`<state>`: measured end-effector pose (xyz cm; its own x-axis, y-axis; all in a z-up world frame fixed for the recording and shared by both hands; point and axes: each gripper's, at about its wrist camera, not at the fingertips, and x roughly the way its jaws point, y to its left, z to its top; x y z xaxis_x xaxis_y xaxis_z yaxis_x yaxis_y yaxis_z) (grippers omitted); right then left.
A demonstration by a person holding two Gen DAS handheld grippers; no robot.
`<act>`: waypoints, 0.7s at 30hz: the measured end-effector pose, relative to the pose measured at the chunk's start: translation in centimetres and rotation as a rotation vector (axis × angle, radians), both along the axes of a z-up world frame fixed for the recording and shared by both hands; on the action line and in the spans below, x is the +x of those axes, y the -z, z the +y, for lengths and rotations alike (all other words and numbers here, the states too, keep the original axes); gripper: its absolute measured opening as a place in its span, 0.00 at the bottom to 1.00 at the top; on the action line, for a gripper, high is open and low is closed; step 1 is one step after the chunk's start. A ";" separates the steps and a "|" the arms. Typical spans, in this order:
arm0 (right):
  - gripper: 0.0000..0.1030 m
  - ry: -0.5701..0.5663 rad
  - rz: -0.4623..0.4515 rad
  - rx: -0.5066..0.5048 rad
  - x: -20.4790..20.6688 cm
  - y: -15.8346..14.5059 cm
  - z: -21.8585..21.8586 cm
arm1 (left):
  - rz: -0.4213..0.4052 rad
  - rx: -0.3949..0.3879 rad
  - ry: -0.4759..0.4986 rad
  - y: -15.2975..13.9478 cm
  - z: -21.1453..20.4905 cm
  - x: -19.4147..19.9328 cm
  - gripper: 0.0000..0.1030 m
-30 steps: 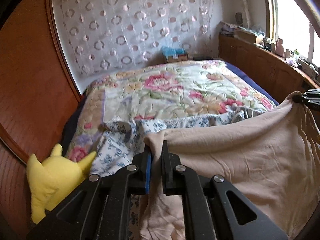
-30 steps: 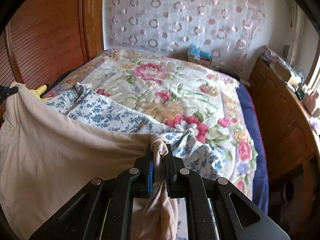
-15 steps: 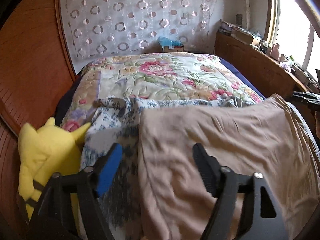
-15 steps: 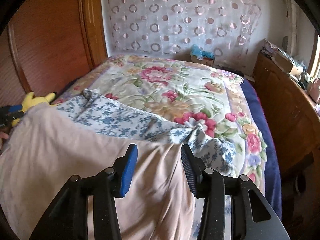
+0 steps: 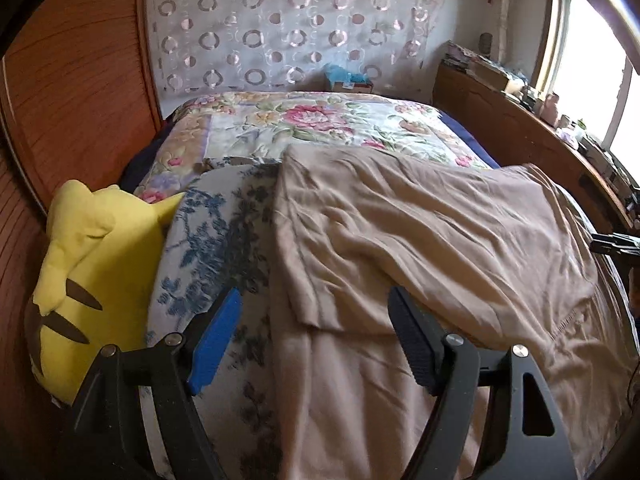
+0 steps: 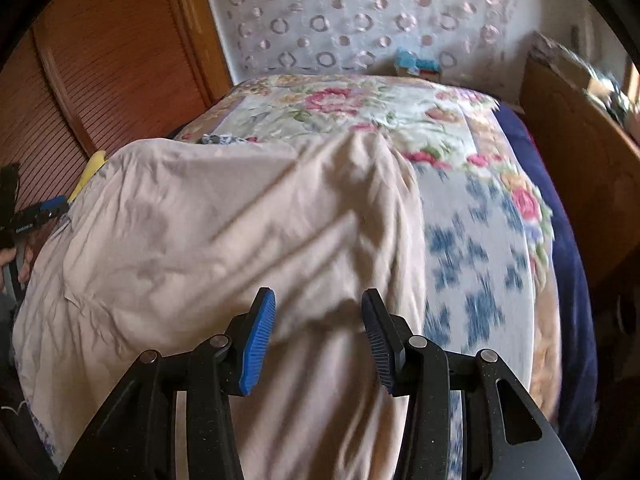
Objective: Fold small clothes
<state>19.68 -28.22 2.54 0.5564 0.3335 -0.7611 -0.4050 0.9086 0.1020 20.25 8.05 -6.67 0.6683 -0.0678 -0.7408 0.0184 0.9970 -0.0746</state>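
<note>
Left claw: your left claw (image 5: 310,338) is released, its pads spread wide with nothing pinched; the jaws have just been opening, and the beige cloth lies under the gap, free of both pads
Right claw: your right claw (image 6: 316,342) is also released, pads apart though less wide than the left; its jaws have just been opening too, and the cloth below them is not gripped
Cloth: the beige cloth (image 5: 432,240) lies folded over on the near end of the bed (image 5: 320,120), a doubled top layer with its edge running across between your two claws; it is creased, with a hemmed corner near the left claw's right pad
Blue print fabric: a blue-flowered fabric (image 5: 216,240) lies under the cloth, showing at its left side in the left view and at its right side in the right view
Quilt: the floral quilt (image 6: 360,104) covers the far part of the bed
Toy: a yellow plush toy (image 5: 92,272) sits at the left edge of the bed, touching the flowered fabric
Blur: the right view is smeared, so fine creases there are hard to read
</note>
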 end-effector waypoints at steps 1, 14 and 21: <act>0.45 0.007 0.005 0.004 -0.3 0.1 -0.5 | 0.003 0.004 0.014 0.0 -0.2 -0.2 0.74; 0.46 0.038 -0.026 0.001 0.7 1.3 -0.1 | 0.072 -0.032 0.073 1.2 -1.9 -0.6 0.74; 0.46 0.033 -0.038 -0.016 1.5 2.1 1.0 | 0.094 -0.058 0.085 1.6 -1.5 0.6 0.74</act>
<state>21.19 -27.26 0.49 0.5958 0.3020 -0.7441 -0.3777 0.9231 0.0722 20.82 6.58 -8.22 0.5862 -0.1658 -0.7930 0.0931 0.9861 -0.1374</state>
